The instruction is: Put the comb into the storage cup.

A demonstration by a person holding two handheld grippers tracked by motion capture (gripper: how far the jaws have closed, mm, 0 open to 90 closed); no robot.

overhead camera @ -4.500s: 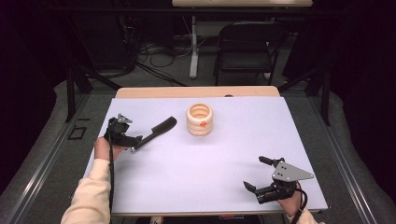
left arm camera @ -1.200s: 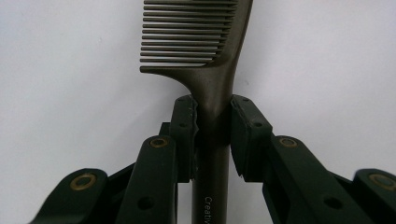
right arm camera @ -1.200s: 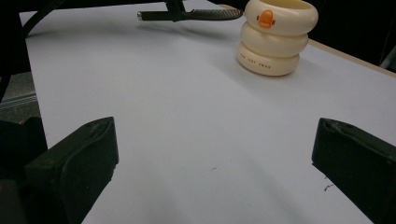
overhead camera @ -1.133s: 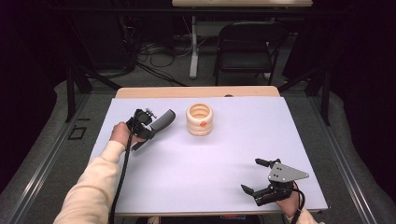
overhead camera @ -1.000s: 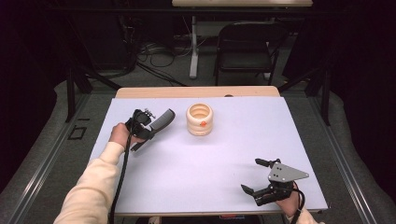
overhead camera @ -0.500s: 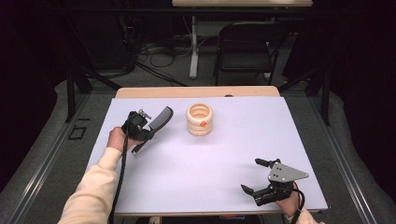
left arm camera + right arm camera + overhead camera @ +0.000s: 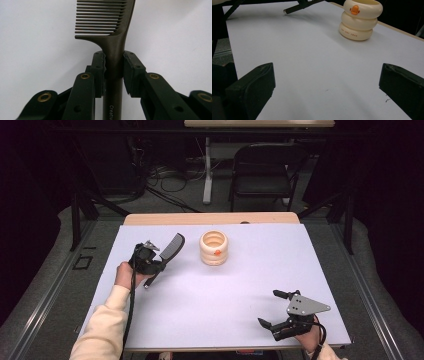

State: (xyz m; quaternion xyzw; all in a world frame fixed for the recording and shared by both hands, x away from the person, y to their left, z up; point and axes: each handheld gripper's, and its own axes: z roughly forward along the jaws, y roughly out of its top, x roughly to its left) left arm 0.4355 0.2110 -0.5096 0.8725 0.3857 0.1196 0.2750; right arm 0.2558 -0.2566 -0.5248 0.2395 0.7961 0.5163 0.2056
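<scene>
A: Start big. One pale lilac tabletop (image 7: 220, 300) with a bare wooden strip along its far edge, and behind it one dark folding chair (image 7: 262, 167), mostly lost in shadow

B: On it I count one cream ribbed holder made of three stacked rings (image 7: 214, 248), set toward the far middle. The right gripper view shows an orange duck badge on its top ring; the small lettering on the bottom ring is too fine to read

A: Grippers?

B: Two. The left gripper (image 7: 150, 265) is at the far left of the tabletop, its fingers narrowed onto the handle of one dark plastic comb (image 7: 170, 251). In the left gripper view the pads (image 7: 98, 67) press the handle from both sides

A: Where is that comb?

B: Lifted, tilted with its teeth toward the holder, just left of it and not touching. Its handle end pokes out below the grip. The top of the teeth is cut off in the left gripper view, and the print on the handle breaks off after "Creativ"

A: And the other one?

B: The right gripper (image 7: 280, 312) sits at the near right corner, fingers wide apart with nothing between them, well away from the holder
</scene>
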